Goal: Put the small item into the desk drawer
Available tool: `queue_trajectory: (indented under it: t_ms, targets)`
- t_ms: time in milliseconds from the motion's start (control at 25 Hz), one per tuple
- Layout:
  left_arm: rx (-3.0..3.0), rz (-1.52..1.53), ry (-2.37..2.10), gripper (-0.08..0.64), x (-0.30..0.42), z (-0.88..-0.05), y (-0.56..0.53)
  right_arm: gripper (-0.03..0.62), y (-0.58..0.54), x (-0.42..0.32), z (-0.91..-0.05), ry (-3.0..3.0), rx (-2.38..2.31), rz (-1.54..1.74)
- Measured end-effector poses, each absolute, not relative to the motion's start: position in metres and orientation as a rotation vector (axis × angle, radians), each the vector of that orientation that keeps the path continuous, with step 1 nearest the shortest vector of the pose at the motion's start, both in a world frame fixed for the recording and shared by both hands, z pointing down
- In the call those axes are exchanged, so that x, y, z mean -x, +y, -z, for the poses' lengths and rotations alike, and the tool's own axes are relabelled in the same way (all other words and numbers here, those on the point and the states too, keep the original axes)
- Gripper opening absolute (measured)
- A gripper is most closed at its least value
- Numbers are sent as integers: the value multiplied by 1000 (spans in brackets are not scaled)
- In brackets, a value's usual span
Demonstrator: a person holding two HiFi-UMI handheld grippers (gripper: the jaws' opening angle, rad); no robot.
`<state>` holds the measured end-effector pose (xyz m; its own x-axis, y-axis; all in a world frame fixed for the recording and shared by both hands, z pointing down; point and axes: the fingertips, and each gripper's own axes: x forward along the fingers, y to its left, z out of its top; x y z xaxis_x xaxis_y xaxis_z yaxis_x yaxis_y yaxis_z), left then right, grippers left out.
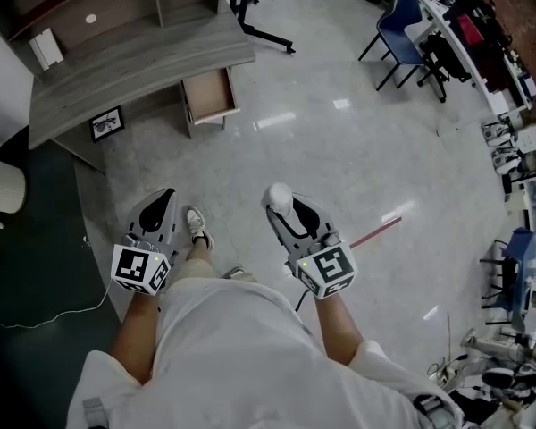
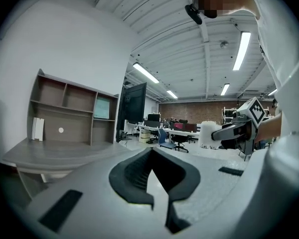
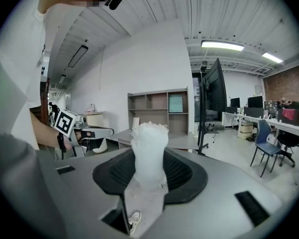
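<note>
I stand on the floor a few steps from the grey desk (image 1: 134, 61), whose drawer (image 1: 208, 95) is pulled open under its right end. My right gripper (image 1: 281, 206) is shut on a small white frayed foam item (image 1: 280, 197); in the right gripper view the item (image 3: 149, 146) stands upright between the dark pads of that gripper (image 3: 149, 171). My left gripper (image 1: 157, 211) hangs beside my left leg, jaws together with nothing in them, and its tips meet in the left gripper view (image 2: 150, 153). That view also catches the right gripper (image 2: 234, 131) carrying the white item (image 2: 207, 133).
A shelf hutch (image 1: 89, 7) tops the desk. A framed picture (image 1: 107, 123) leans under it. A screen stand's base (image 1: 263, 25) sits right of the desk. A blue chair (image 1: 400, 27) and cluttered benches line the far right. A red stick (image 1: 375, 232) lies on the floor; dark carpet (image 1: 27, 266) at left.
</note>
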<state>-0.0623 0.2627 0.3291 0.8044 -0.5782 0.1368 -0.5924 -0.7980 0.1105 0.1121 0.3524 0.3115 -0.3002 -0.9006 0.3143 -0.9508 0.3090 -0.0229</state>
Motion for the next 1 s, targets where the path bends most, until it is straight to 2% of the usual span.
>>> queue_trajectory:
  t_ms: [240,600,1000]
  targets:
    - [-2908,-94,-918,5,39,-312,181,160,272,-138,-308,-2301,-1696,-288]
    - [-2890,-80,-866,5,50,-311,46,160,124,-104,-283,-2349,-1645,-253]
    - [-2838,-110,-806,5,34,-327,-15,160,77,-115,-316,-2302,-1671,-405]
